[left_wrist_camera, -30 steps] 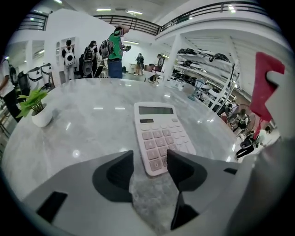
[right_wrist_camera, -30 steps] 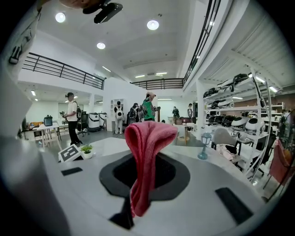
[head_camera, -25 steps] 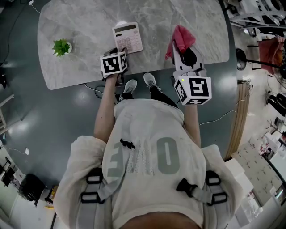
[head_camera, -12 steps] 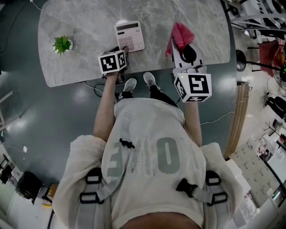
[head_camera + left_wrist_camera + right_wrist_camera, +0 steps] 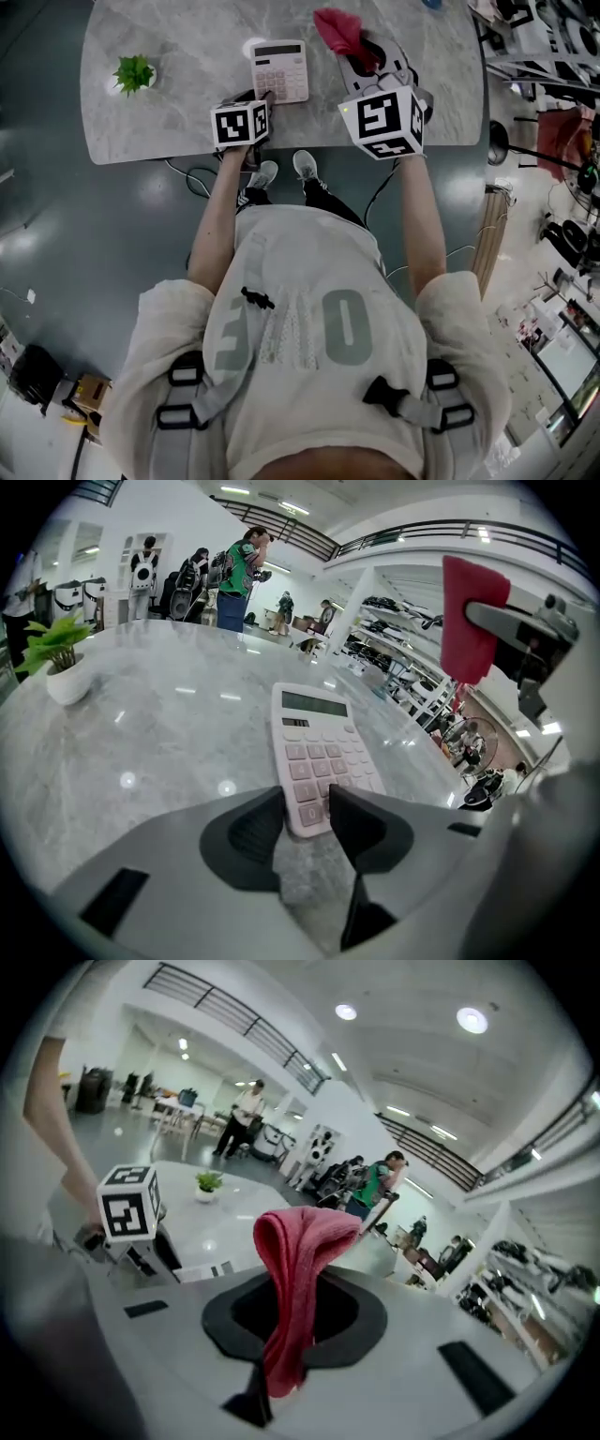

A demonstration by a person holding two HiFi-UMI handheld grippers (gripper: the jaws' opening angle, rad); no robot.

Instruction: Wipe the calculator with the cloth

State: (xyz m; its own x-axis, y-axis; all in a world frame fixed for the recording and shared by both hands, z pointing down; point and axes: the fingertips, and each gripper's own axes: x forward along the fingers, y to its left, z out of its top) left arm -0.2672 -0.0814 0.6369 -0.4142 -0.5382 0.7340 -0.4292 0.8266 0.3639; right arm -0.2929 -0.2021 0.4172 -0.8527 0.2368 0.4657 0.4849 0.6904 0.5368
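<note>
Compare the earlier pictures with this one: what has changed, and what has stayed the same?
The right gripper, shut on the red cloth, swung left toward the calculator. The left gripper stays clamped on the calculator's near edge; the potted plant is unmoved.

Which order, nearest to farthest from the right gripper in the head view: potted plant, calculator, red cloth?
1. Red cloth: clamped in the right gripper itself, at the right.
2. Calculator: to the gripper's left, in the middle.
3. Potted plant: far left, well beyond the calculator.
</note>
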